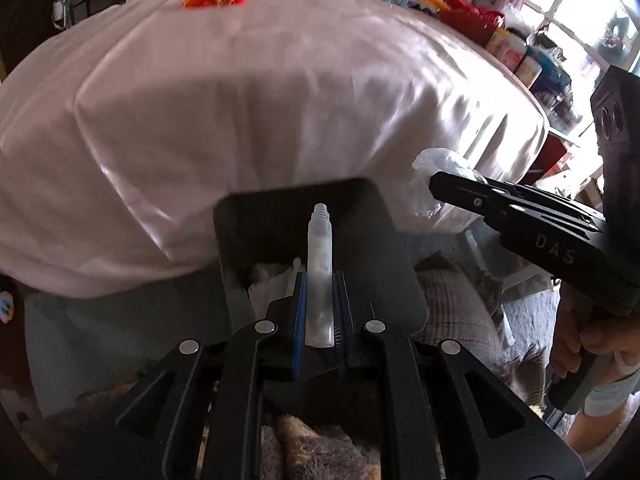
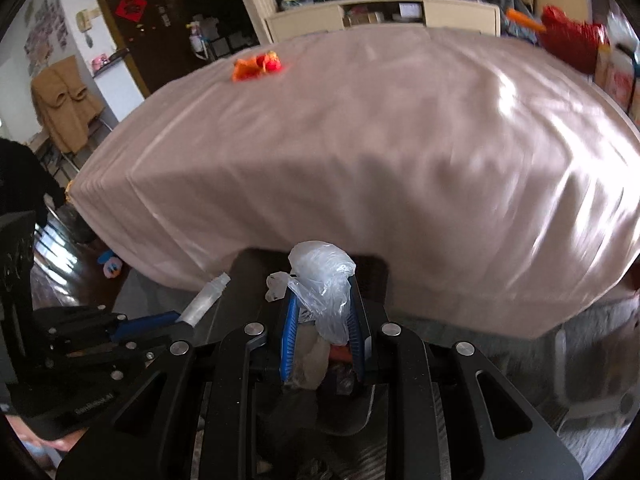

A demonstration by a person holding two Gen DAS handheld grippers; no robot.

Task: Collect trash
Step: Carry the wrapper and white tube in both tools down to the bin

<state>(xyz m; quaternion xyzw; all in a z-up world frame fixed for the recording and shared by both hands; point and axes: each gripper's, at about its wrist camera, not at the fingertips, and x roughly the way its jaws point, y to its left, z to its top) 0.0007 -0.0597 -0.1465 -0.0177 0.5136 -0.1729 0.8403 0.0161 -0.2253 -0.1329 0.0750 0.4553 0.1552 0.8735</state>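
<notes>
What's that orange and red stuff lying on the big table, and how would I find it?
Start at the large table under its pale pink cloth. Look to its far edge, toward the cream cabinet. The crumpled orange and red scraps lie there, the only bright thing on the plain cloth.

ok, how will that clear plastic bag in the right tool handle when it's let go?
The clear plastic bag is thin and crumpled, so probably floppy and very light. It may cling to the right tool pads or drift rather than drop straight.
</notes>
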